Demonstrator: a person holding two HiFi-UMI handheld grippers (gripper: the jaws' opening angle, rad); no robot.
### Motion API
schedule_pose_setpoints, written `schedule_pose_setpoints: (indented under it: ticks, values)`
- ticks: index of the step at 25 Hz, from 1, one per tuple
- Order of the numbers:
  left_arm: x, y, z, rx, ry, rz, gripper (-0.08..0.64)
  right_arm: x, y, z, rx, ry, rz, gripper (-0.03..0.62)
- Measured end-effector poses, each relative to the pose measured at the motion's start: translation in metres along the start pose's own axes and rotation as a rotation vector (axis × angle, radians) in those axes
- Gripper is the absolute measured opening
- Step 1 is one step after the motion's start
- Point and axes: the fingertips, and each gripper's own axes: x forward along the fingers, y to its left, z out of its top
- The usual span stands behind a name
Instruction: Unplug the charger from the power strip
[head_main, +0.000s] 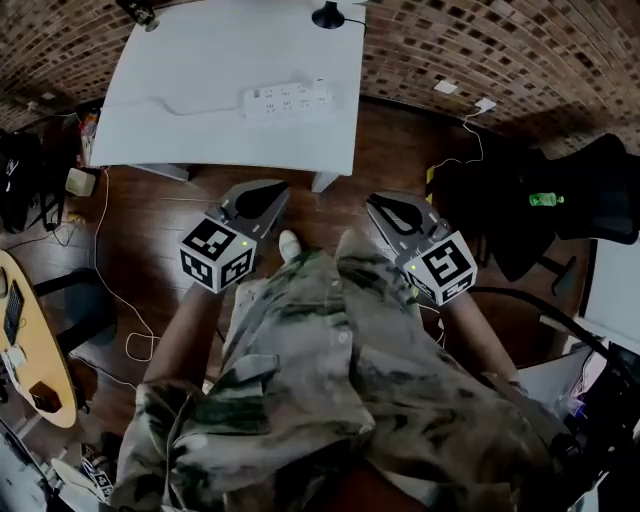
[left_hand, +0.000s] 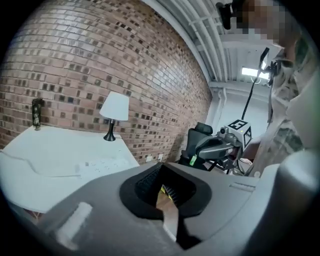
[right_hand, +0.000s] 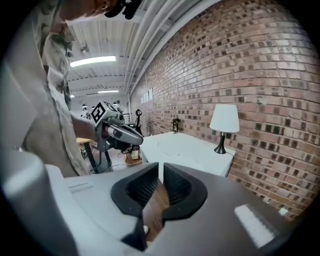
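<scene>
A white power strip (head_main: 287, 100) lies on the white table (head_main: 200, 120), its cord running off to the left. A small white block, seemingly the charger (head_main: 321, 87), sits at the strip's right end. The strip (left_hand: 100, 164) shows only faintly in the left gripper view. Both grippers hang over the wooden floor, short of the table's near edge and apart from the strip. My left gripper (head_main: 270, 187) (left_hand: 161, 172) is shut with nothing between its jaws. My right gripper (head_main: 376, 203) (right_hand: 160, 167) is shut and empty too.
A black-footed lamp (head_main: 328, 15) (left_hand: 114, 112) (right_hand: 224, 122) stands at the table's far edge by the brick wall. To the right is a black office chair (head_main: 590, 190) with a green bottle (head_main: 545, 200). Cables (head_main: 120, 300) trail across the floor at left beside a round wooden table (head_main: 30, 340).
</scene>
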Motion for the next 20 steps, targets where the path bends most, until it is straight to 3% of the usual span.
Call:
schedule_pose_setpoints:
  ticks: [11,16,20]
  values:
    - [0.098,0.123,-0.014,-0.050,0.149,0.118,0.002,0.110,-0.091,0.002,-0.198,0.152,0.154,0.057]
    - [0.144,0.165,-0.020,-0.099,0.222,0.165,0.002,0.152,-0.131,0.002,-0.304,0.208,0.244,0.069]
    - [0.172,0.185,-0.034,-0.132,0.297,0.161,0.000,0.183,-0.154,-0.003,-0.380,0.249,0.290,0.083]
